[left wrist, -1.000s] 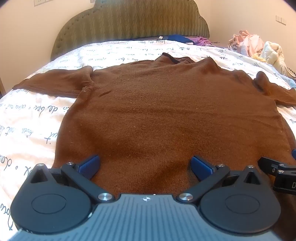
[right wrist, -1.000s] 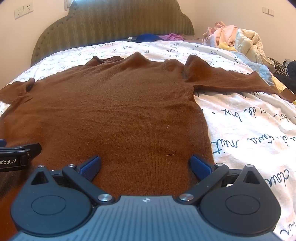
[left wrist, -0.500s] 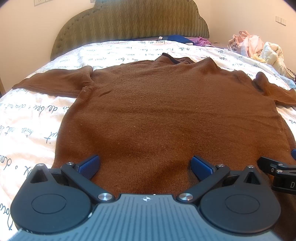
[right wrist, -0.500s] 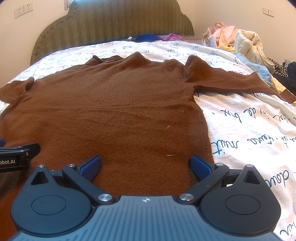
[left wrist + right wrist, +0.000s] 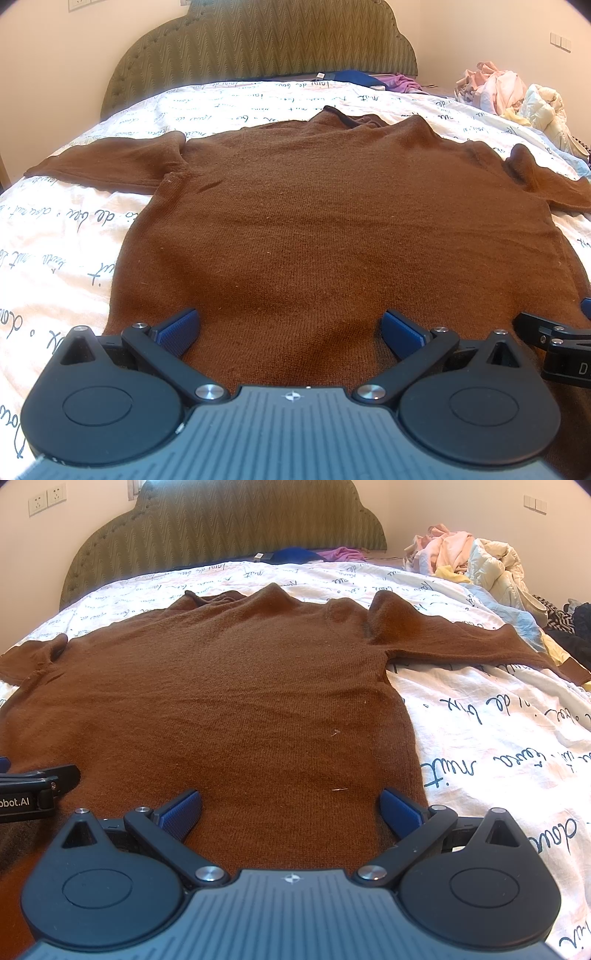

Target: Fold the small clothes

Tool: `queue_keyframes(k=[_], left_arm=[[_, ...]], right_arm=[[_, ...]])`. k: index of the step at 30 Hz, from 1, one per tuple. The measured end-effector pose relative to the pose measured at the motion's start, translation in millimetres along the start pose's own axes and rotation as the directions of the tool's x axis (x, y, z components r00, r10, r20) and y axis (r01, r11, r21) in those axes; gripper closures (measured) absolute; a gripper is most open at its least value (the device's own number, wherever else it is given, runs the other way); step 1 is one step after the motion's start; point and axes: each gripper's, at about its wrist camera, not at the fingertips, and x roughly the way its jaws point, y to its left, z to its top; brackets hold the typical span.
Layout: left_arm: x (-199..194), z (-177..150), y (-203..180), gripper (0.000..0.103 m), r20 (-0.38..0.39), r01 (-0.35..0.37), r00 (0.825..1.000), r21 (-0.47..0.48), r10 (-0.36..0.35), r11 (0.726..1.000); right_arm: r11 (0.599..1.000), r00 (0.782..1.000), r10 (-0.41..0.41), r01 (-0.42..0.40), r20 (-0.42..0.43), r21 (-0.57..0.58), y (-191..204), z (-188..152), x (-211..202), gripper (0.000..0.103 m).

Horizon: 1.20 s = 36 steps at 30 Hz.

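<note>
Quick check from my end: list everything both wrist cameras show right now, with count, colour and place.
sweater: one, brown, spread flat on the bed with sleeves out to both sides
bedspread: one, white with dark handwriting print, under the sweater
headboard: one, olive green with zigzag quilting, at the far end
blue garment: one, by the headboard
purple garment: one, beside the blue one
clothes pile: one, pink, cream and yellow, far right side
wall sockets: two, white, upper left wall
wall switch: one, white, right wall
left claw: black with blue pads, open over the sweater's hem
right claw: same, open over the hem
</note>
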Motion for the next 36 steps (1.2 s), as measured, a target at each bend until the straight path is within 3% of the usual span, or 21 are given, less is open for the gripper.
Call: queue_keyframes(k=[36], left_arm=[[-1.6,-0.4,-5.5,0.000,0.009,-0.022,1.000,0.019,0.022,1.000]], right_arm=[[1.000,1.000,0.001,-0.001,0.000,0.005,0.3,0.2,-0.5,0.000]])
